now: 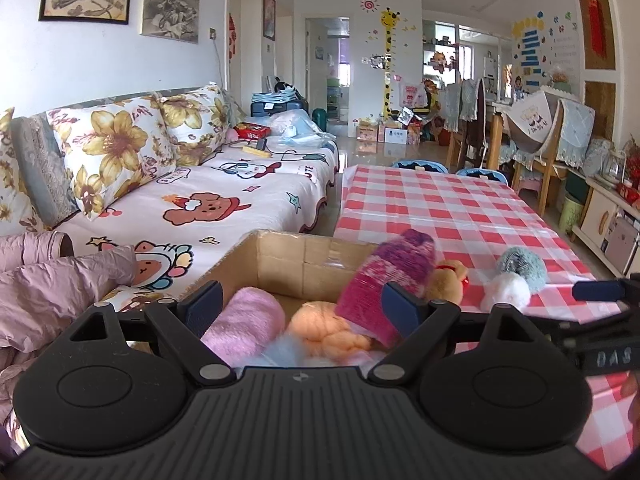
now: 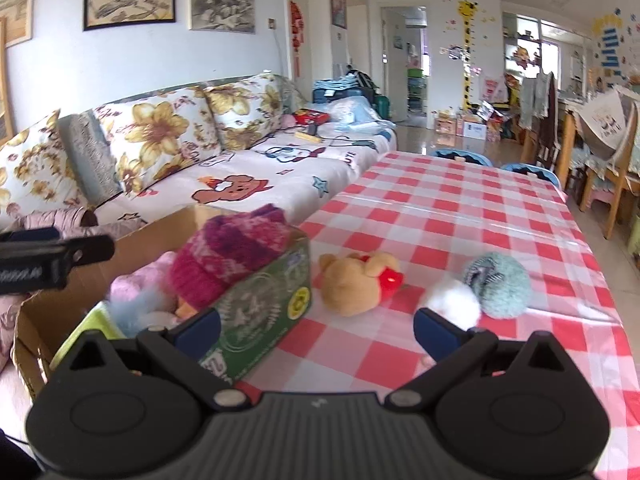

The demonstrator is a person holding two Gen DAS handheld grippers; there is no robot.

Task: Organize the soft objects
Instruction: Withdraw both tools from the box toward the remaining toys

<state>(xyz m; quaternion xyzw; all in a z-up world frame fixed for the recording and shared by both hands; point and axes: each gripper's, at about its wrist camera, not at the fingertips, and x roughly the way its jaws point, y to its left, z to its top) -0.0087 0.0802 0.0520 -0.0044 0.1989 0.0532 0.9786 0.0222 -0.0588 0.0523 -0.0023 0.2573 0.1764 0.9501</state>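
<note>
Through the left wrist camera we see our left tool spread wide with nothing between its fingers, poised over the open cardboard box at the near left corner of the worktop. Inside the box lie a pink plush roll, an orange plush and a bit of pale blue fluff. A magenta and purple knitted piece leans over the box's right edge, blurred, so we cannot tell whether it rests there or is falling. Just beyond it on the red-checked cloth sits a tan plush animal, and further right a white pom-pom touches a grey-blue fluffy ball. A sofa with flowered cushions runs along the left of the worktop, with a pink jacket on it. Our right tool pokes in at the far right edge.

Through the right wrist camera we see our right tool released as well, empty, above the worktop beside the box, whose outer side carries green print. The knitted piece sits on top of the box contents, hanging over the rim, with the pink plush and blue fluff beside it. The tan animal lies on the cloth just right of the box, a red spot at its neck. The white pom-pom and the grey-blue ball lie touching, near our right fingertip. Our left tool shows at the left edge.
</note>
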